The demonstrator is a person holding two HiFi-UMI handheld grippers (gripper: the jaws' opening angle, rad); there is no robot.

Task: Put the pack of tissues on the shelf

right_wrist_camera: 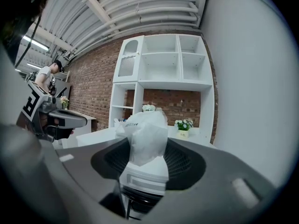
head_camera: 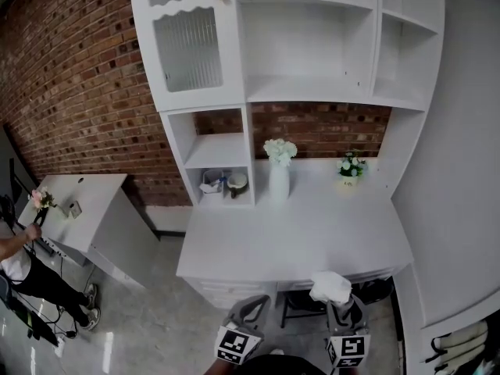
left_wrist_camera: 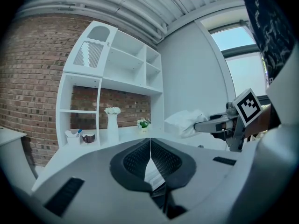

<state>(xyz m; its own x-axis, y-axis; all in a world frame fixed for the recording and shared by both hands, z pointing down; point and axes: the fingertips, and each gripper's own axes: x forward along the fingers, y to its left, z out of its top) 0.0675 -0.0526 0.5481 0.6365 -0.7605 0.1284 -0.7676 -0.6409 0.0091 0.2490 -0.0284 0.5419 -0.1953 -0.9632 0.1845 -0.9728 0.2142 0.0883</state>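
Nearest the camera, the right gripper (right_wrist_camera: 144,146) has its jaws partly closed on the pack of tissues (right_wrist_camera: 145,133); the pads press the soft white pack from both sides, and its free end projects beyond the jaw tips (a grip at the near end, which probably lets the free end enter a compartment first). The left gripper (left_wrist_camera: 150,153) has its jaws together with nothing between them; it hangs beside the right one and carries no load, so it is judged a spare for this step. Both grippers point roughly level toward the furniture, near the front edge of the white desk (head_camera: 258,266); the pack is in the air and rests on nothing. Further on, a white vase (head_camera: 279,180) with white flowers and a small flower pot (head_camera: 349,169) stand at the back of the desk; the bare middle of the top gives a free approach. Beyond them, the shelf unit (head_camera: 308,91) rises against the brick wall (head_camera: 70,84); its wide open compartment above the desk appears empty and is the likely target; the task is judged to be at the carry stage.
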